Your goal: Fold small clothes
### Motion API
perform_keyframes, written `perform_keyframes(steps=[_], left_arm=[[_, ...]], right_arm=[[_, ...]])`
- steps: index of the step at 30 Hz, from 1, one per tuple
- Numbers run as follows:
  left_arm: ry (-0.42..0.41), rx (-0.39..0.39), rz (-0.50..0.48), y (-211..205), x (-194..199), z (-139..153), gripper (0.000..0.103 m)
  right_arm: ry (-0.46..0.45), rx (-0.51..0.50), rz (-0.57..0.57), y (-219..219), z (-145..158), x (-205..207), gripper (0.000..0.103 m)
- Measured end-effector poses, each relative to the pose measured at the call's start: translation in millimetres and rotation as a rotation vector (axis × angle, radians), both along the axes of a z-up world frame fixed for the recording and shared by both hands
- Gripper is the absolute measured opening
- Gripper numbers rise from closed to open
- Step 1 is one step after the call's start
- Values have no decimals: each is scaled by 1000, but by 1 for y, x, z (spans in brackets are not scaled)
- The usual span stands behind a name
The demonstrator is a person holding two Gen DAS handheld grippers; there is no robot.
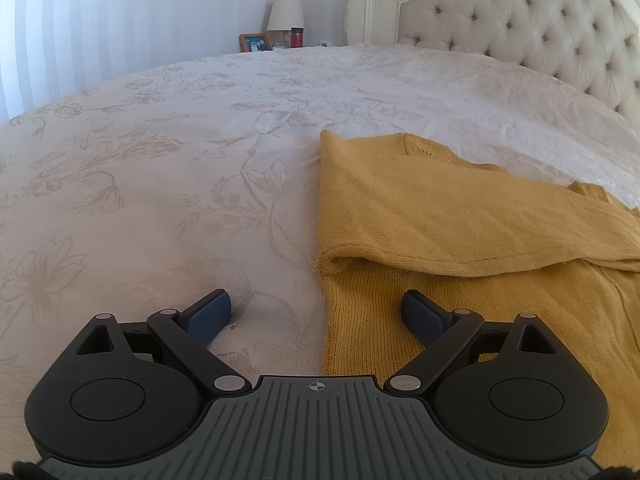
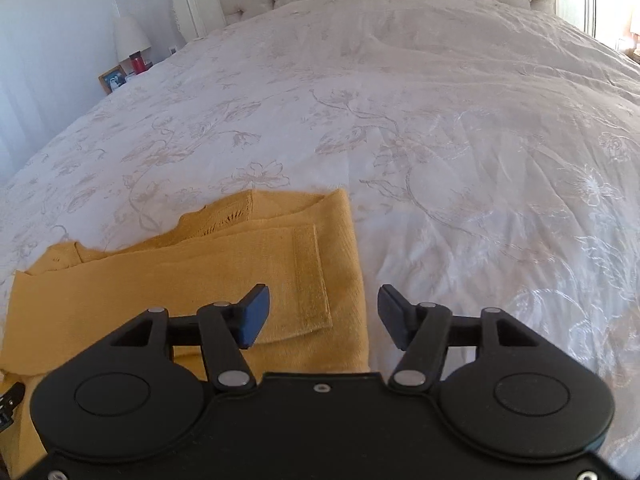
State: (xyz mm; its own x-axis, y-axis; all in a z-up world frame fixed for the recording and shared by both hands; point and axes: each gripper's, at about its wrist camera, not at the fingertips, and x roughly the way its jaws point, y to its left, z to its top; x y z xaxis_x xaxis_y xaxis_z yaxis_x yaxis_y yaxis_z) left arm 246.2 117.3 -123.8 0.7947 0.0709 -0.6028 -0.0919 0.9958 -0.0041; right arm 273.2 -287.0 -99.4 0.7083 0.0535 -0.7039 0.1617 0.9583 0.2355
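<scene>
Mustard knit sweater point(image 1: 460, 216), partly folded, lying flat on the floral white bedspread point(image 1: 160, 168) with a sleeve laid across its body; the ribbed cuff point(image 2: 310, 276) rests near its right edge. Left gripper point(image 1: 316, 316), jaws spread wide and empty, straddles the sweater's left edge. Right gripper point(image 2: 324, 316), likewise spread and empty, straddles the right edge. Tufted headboard point(image 1: 520, 12), lamp point(image 1: 285, 12) and picture frame point(image 1: 254, 43) behind.

Mustard sweater point(image 1: 460, 216) on floral bedspread point(image 1: 180, 160)
</scene>
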Motion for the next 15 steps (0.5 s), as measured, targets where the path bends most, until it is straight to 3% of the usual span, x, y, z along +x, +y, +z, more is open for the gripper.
perform_keyframes(steps=[8,15], left_arm=[[19,-18,-49,2,-6,8,94],[29,65,-108,-5,-41,17,94]], right_arm=[[2,71,25,-8,26,-58,74],[-21,32,84,5,41,-99,77]])
